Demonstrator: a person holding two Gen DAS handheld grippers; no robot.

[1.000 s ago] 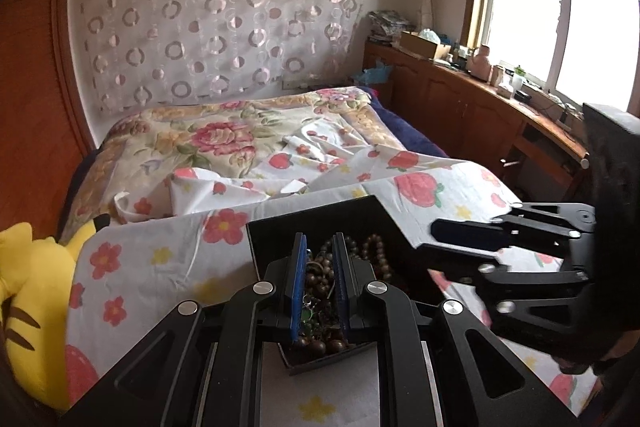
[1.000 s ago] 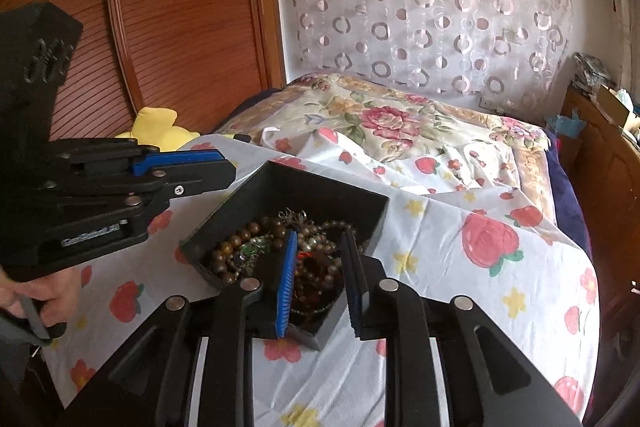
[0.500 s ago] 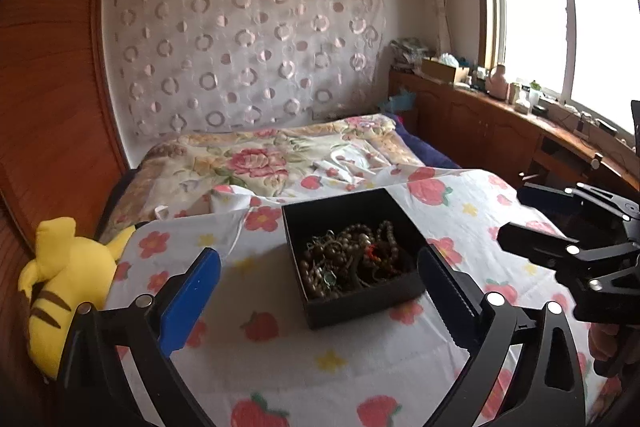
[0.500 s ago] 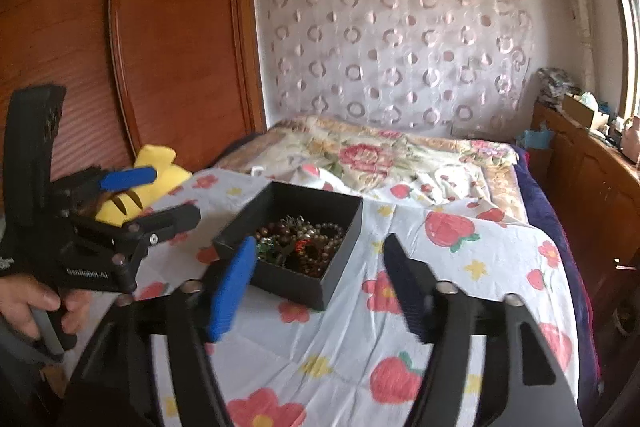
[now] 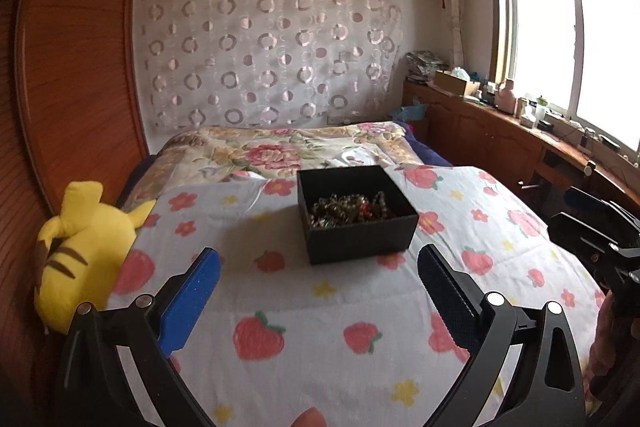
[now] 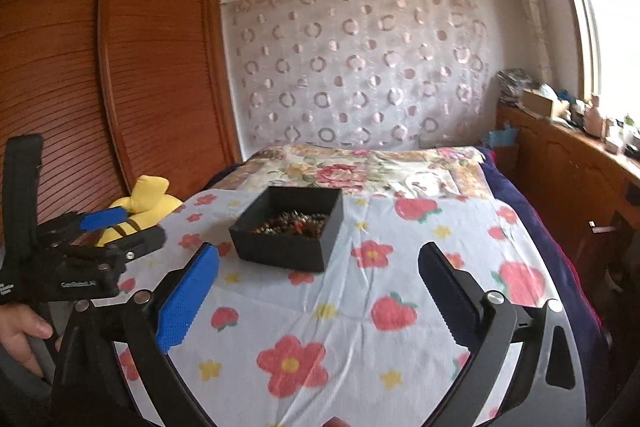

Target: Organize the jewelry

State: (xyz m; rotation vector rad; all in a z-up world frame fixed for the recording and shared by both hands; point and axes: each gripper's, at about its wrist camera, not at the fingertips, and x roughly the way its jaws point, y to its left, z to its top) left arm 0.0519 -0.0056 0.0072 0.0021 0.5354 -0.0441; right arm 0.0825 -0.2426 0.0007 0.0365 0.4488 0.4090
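Note:
A black open box [image 5: 356, 215] holds a tangle of beaded jewelry [image 5: 352, 213] on the flower-print sheet [image 5: 320, 327]. It also shows in the right wrist view [image 6: 288, 231] with the jewelry [image 6: 294, 223] inside. My left gripper [image 5: 318, 277] is open and empty, held back from the box's near side. My right gripper [image 6: 318, 277] is open and empty, also back from the box. The left gripper shows in the right wrist view [image 6: 120, 227] at the left, and the right gripper shows at the right edge of the left wrist view [image 5: 576, 211].
A yellow plush toy [image 5: 80, 251] lies at the bed's left edge against the wooden wardrobe [image 6: 120, 87]. A floral quilt [image 5: 280, 151] covers the far half of the bed. A wooden counter [image 5: 520, 131] with clutter runs under the window on the right.
Both grippers were shut in the jewelry box a second ago. They have opened wide and pulled back and up from the box, empty.

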